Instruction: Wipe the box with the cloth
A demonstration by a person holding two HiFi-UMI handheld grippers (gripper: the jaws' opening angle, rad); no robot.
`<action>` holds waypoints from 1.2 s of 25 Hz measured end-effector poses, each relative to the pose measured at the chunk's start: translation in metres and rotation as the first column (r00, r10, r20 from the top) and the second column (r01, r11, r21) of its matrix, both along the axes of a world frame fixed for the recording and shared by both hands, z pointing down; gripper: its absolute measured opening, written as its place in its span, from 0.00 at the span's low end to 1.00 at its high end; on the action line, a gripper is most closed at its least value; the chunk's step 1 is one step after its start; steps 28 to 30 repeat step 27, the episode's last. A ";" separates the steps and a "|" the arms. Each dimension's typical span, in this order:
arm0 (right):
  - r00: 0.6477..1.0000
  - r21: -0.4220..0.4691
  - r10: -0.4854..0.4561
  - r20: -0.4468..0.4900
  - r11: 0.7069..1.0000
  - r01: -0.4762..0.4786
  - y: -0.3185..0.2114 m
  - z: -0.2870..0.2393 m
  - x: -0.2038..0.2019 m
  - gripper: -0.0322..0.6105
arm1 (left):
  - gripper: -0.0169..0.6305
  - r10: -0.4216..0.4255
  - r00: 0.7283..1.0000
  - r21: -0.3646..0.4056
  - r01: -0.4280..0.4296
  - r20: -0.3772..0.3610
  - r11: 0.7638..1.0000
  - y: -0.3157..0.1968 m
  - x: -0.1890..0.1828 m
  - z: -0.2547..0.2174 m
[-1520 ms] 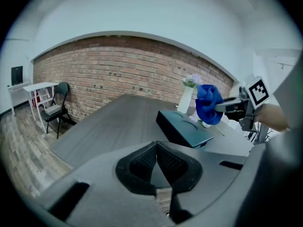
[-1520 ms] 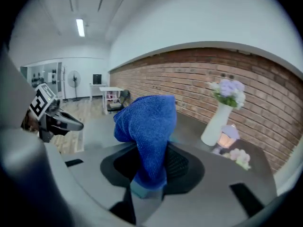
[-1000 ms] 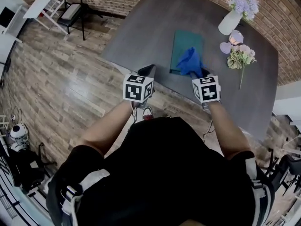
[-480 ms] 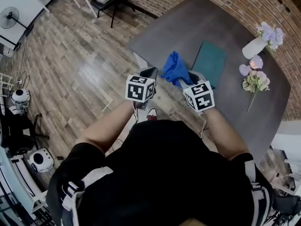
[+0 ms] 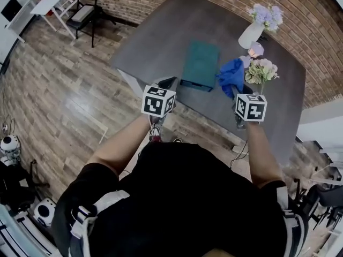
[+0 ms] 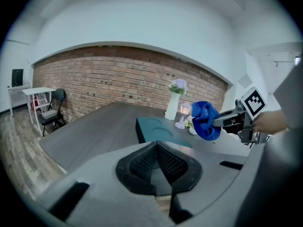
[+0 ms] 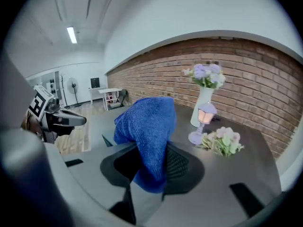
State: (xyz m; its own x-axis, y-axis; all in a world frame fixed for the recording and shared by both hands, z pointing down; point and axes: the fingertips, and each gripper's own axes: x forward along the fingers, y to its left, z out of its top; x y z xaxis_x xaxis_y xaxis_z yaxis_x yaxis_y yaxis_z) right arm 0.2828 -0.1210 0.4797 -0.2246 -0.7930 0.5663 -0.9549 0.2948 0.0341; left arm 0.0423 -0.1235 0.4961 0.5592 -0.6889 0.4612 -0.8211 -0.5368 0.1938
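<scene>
Head view: vase (image 5: 250, 35), flowers (image 5: 261, 70) nr cloth (image 5: 231, 76)

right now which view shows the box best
The head view: the box lies flat on the table with its whole top in sight. The left gripper view shows it low and foreshortened; the right gripper view shows only a corner beside the cloth.

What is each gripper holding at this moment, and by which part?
The right gripper holds the blue cloth, pinched near one end; most of it bunches up beyond the jaws. The left gripper is shut on nothing.
</scene>
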 end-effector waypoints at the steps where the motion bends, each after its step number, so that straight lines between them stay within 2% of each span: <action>1: 1.000 -0.005 0.022 0.006 1.000 -0.022 0.005 0.001 0.011 0.24 | 0.04 -0.007 1.000 -0.005 0.007 -0.003 1.000 -0.001 0.003 0.000; 5: 0.999 -0.023 0.042 0.013 0.999 -0.042 0.019 0.011 0.028 0.24 | 0.04 -0.028 1.000 -0.007 0.028 -0.013 1.000 -0.002 0.011 -0.002; 13: 1.000 -0.008 0.007 0.023 1.000 -0.006 0.024 0.012 0.020 0.24 | 0.04 -0.027 0.999 0.006 0.027 0.017 1.000 0.003 0.013 -0.007; 22: 0.998 0.004 0.031 0.056 1.000 -0.031 0.028 0.010 0.026 0.24 | 0.04 0.005 0.999 0.022 -0.006 0.043 1.000 0.001 0.022 -0.016; 30: 0.999 -0.010 0.029 0.040 1.000 -0.029 0.029 0.010 0.031 0.24 | 0.04 0.001 1.000 0.021 -0.002 0.018 1.000 0.000 0.029 -0.020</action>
